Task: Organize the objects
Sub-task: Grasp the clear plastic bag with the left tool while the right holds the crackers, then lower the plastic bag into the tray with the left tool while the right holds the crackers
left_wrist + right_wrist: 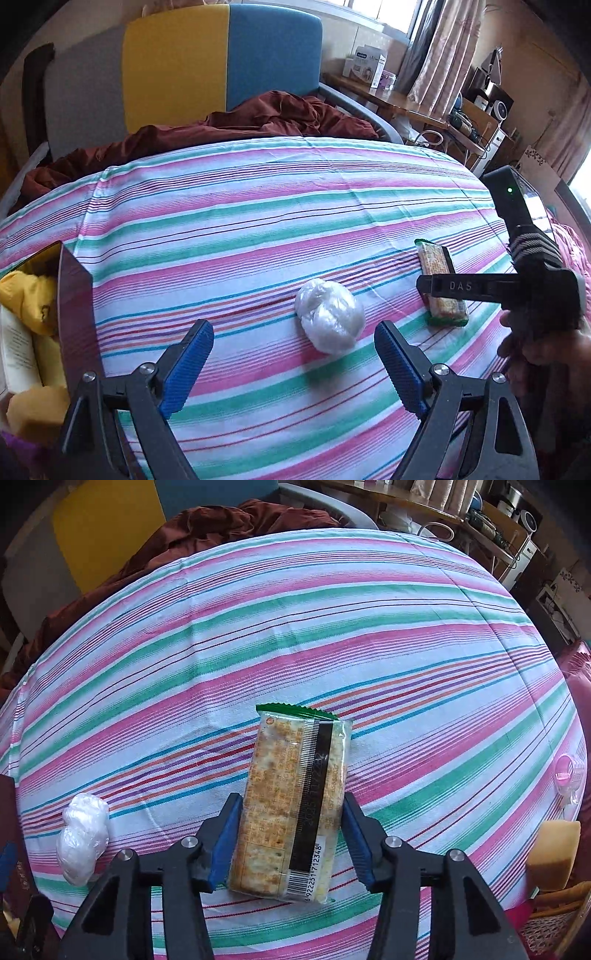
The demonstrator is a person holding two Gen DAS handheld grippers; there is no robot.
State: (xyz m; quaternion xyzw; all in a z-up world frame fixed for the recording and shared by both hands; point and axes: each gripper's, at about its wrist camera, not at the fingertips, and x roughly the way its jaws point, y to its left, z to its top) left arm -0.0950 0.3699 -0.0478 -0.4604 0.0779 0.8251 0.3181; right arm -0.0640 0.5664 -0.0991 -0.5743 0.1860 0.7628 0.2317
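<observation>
In the left wrist view, a dark box (74,306) holding yellow items sits at the left edge on the striped bed sheet (240,206). The left claw (293,356) has its jaws wide apart over the sheet, with a crumpled clear plastic bag (328,321) just ahead, lower centre. Right of it lies the cracker packet (441,280). In the right wrist view, the right claw (291,834) has its blue pads (225,834) against both sides of the cracker packet (291,805), lower centre
</observation>
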